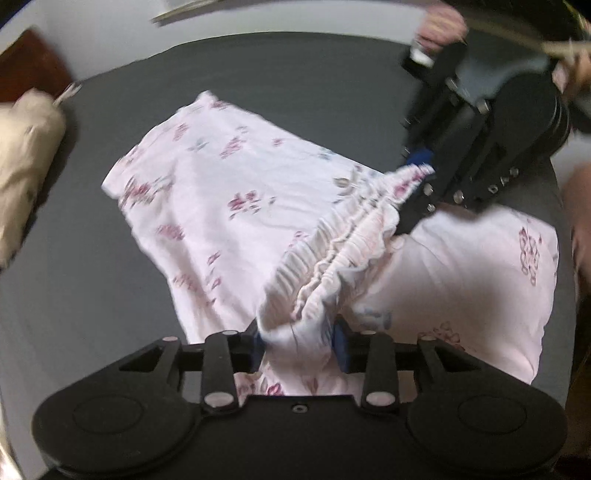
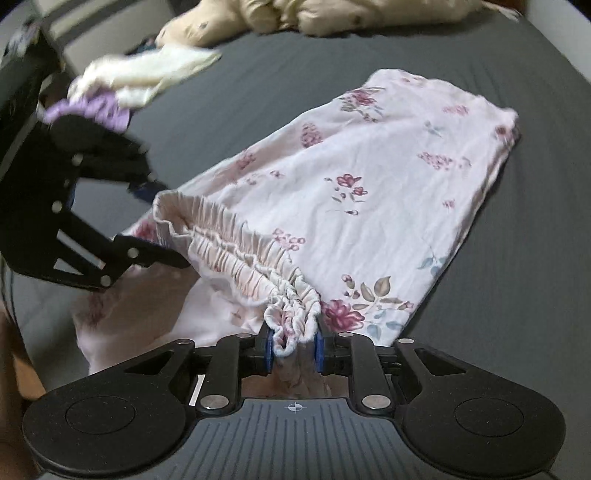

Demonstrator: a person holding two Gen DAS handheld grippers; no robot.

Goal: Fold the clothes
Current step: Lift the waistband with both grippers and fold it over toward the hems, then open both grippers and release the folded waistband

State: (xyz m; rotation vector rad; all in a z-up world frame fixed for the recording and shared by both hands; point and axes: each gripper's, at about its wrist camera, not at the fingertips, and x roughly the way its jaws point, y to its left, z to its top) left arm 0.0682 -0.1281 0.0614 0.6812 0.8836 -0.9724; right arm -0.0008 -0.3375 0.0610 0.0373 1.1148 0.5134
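Grippers (image 1: 300, 341) stretch floral garment's (image 1: 221, 192) waistband (gathered, pale pink).

1. A dark grey sheet (image 2: 258, 92) covered the wide, flat surface and filled most of both views.
2. At its far edge in the right wrist view lay a rumpled beige quilt (image 2: 314, 14).
3. A pale wall (image 1: 110, 33) rose behind the surface in the left wrist view.
4. At the far left of that view stood a piece of reddish-brown wooden furniture (image 1: 29, 62).
5. The light was soft and even, with only faint shadows on the sheet.
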